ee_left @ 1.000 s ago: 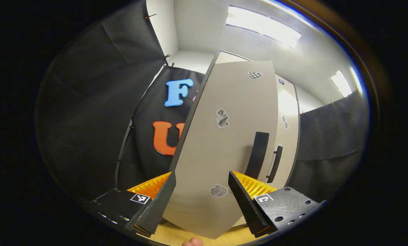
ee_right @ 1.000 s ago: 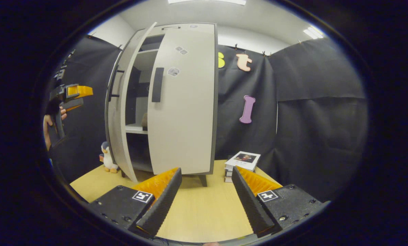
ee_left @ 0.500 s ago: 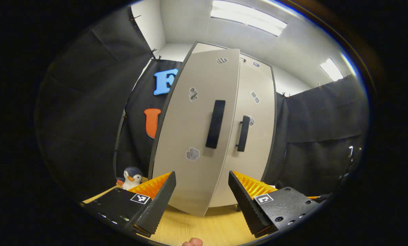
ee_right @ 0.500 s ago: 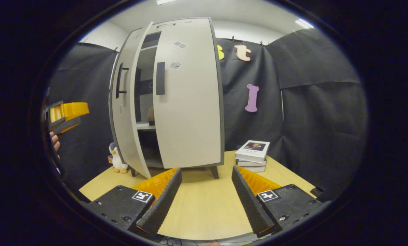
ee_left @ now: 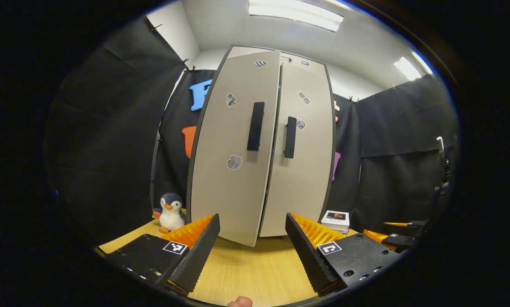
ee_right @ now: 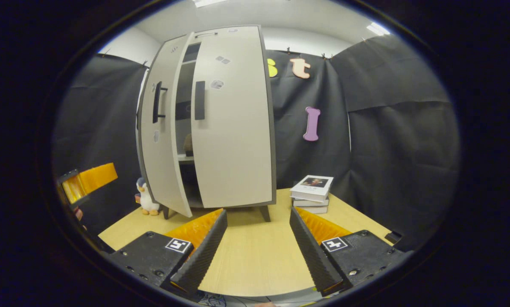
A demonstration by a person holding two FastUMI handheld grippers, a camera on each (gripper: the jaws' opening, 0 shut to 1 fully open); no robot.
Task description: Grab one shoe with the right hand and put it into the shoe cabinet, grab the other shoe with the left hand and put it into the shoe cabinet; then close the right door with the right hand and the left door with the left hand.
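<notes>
The shoe cabinet (ee_right: 220, 128) stands upright at the far side of the bench (ee_right: 255, 260), pale grey with dark edges. Its right door (ee_right: 233, 123) is shut flat; its left door (ee_right: 163, 140) hangs ajar, showing a shelf and a dim shoe (ee_right: 188, 145) in the gap. A toy penguin (ee_left: 170, 212) sits at the cabinet's 8 o'clock, a stack of books (ee_right: 313, 194) at its 4 o'clock. Nothing blocks the left door. The left claw (ee_left: 250, 251) and right claw (ee_right: 257, 251) both gape wide, empty, well apart from the cabinet.
</notes>
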